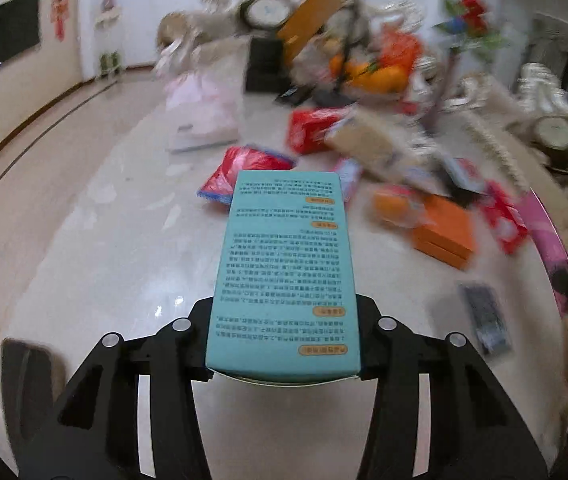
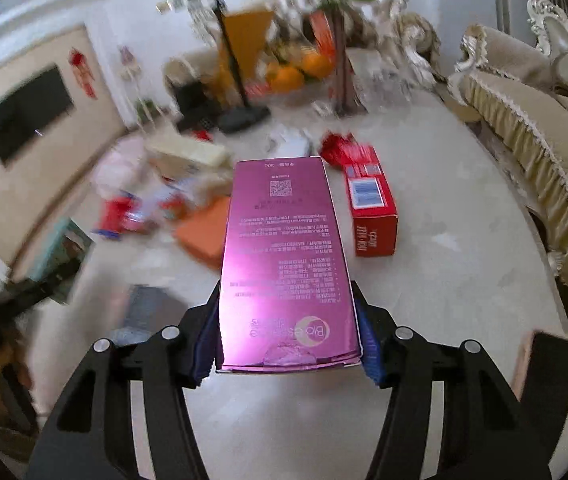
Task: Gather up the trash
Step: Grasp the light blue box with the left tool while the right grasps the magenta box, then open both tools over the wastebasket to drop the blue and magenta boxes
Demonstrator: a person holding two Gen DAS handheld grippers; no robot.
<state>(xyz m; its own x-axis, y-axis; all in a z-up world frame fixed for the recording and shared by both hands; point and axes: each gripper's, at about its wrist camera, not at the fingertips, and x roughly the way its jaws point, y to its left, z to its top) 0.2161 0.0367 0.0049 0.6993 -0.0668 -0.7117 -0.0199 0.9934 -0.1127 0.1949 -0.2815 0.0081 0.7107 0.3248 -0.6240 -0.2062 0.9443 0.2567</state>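
Note:
My left gripper (image 1: 284, 332) is shut on a teal box (image 1: 285, 264) with printed text and holds it above the pale table (image 1: 104, 240). My right gripper (image 2: 287, 332) is shut on a shiny pink box (image 2: 284, 256) and holds it above the same table (image 2: 443, 300). The left gripper with the teal box shows at the left edge of the right wrist view (image 2: 60, 252). The pink box shows at the right edge of the left wrist view (image 1: 543, 232). More trash lies on the table: a red box (image 2: 371, 208), an orange box (image 1: 443, 236), red wrappers (image 1: 244, 172).
A brown cardboard box (image 1: 371, 144), a dark remote (image 1: 483, 316) and a bowl of oranges (image 2: 295, 72) stand on the table. A cream sofa (image 2: 543, 140) runs along the right. A lamp stand (image 2: 240, 112) and a plant stem (image 2: 339, 60) rise at the back.

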